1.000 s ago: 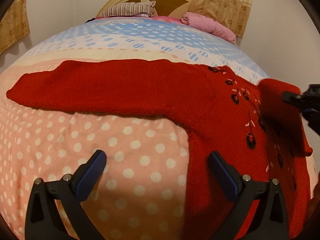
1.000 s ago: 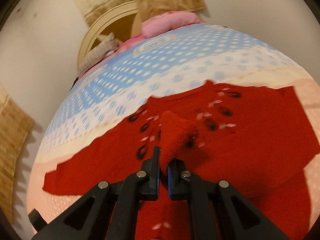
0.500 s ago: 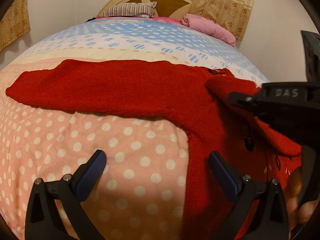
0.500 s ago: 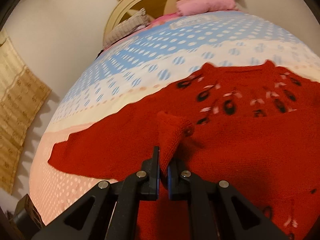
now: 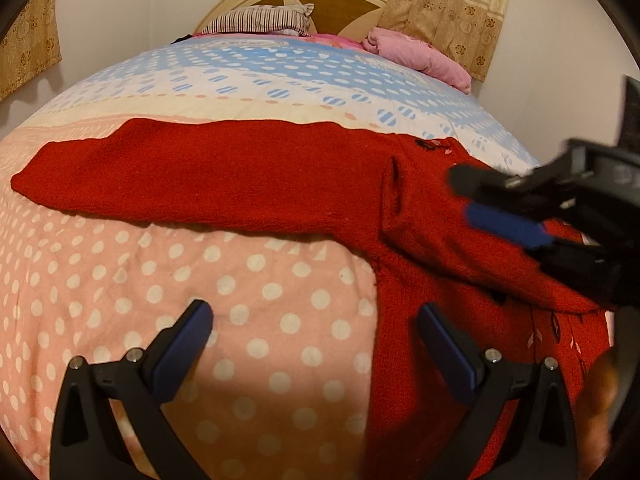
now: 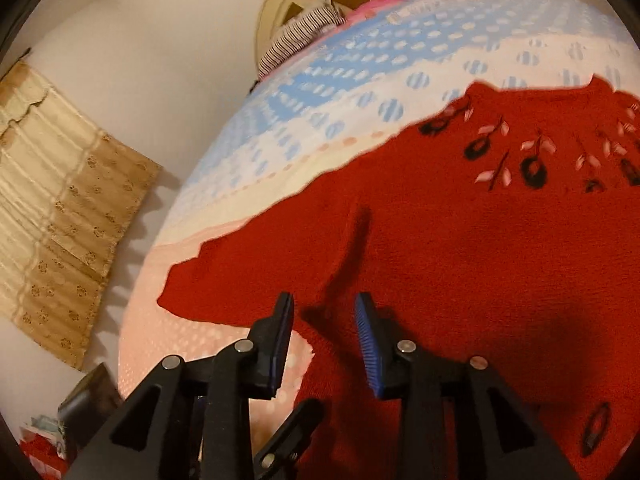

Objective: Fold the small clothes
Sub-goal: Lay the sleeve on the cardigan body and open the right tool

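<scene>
A small red knit sweater with black and pink embroidery lies flat on the bed. One sleeve stretches out to the left; the other sleeve lies folded across the body. My left gripper is open and empty, low over the bedspread beside the sweater's left edge. My right gripper is open and empty just above the folded sleeve. It also shows at the right of the left wrist view.
The bed has a pink, white and blue dotted bedspread. A striped pillow and a pink bundle lie at the headboard. Curtains hang on the wall beside the bed.
My right gripper carried the sleeve end leftwards across the sweater body, then opened and let it go. The sleeve now lies folded over the body. My left gripper has stayed still and open.
</scene>
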Demonstrator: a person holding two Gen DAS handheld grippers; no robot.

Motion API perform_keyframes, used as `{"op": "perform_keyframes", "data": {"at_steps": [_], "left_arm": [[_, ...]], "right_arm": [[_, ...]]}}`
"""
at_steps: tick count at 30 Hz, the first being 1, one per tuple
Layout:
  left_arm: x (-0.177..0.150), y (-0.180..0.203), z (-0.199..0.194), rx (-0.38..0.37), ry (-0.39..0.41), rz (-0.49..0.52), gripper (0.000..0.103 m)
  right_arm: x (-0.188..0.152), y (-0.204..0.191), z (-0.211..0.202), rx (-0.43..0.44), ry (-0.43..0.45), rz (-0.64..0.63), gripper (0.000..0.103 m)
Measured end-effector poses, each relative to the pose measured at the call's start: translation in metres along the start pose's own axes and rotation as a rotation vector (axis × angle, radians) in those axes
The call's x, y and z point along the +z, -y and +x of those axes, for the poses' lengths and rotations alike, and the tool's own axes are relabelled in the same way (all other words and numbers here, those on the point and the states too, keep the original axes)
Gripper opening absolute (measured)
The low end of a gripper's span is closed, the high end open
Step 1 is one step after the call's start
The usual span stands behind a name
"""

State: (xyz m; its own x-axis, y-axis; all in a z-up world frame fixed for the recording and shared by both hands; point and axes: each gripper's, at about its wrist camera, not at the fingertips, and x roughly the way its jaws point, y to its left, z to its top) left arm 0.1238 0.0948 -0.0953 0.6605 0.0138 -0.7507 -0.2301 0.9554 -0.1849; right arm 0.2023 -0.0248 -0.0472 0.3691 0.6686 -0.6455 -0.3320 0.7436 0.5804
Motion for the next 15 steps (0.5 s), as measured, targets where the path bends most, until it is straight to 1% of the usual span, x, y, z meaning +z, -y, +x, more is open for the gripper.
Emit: {"op": "perform_keyframes", "data": {"at_steps": [3,4,5,7,9,12,15], "left_arm": [[0.0,0.0,0.0,0.0,0.0,0.0,0.103],[0.0,-0.001,0.0,-0.003,0.001,-0.002,0.103],[0.0,0.0,0.0,-0.004,0.001,-0.004,0.103],[0.0,-0.001,0.0,-0.009,0.004,-0.009,0.103],[0.001,-0.001,-0.001,-0.014,0.006,-0.015,0.103],[0.001,-0.002,0.0,-0.014,0.004,-0.015,0.103],[0.001,-0.002,0.0,-0.012,0.004,-0.014,0.103]], "right_arm": [[0.003,0.004,-0.02,-0.041,0.078,0.009,0.033],[0.005,0.008,-0.024,-0.059,0.095,0.019,0.033],[0.007,0.011,-0.023,-0.087,0.093,0.024,0.033],[0.007,0.012,-0.015,-0.145,0.07,0.01,0.033],[0.004,0.009,0.0,-0.172,0.034,-0.026,0.033],[-0.001,0.01,0.022,-0.167,-0.027,-0.047,0.033],[-0.007,0.002,0.032,-0.14,-0.044,-0.078,0.033]]}}
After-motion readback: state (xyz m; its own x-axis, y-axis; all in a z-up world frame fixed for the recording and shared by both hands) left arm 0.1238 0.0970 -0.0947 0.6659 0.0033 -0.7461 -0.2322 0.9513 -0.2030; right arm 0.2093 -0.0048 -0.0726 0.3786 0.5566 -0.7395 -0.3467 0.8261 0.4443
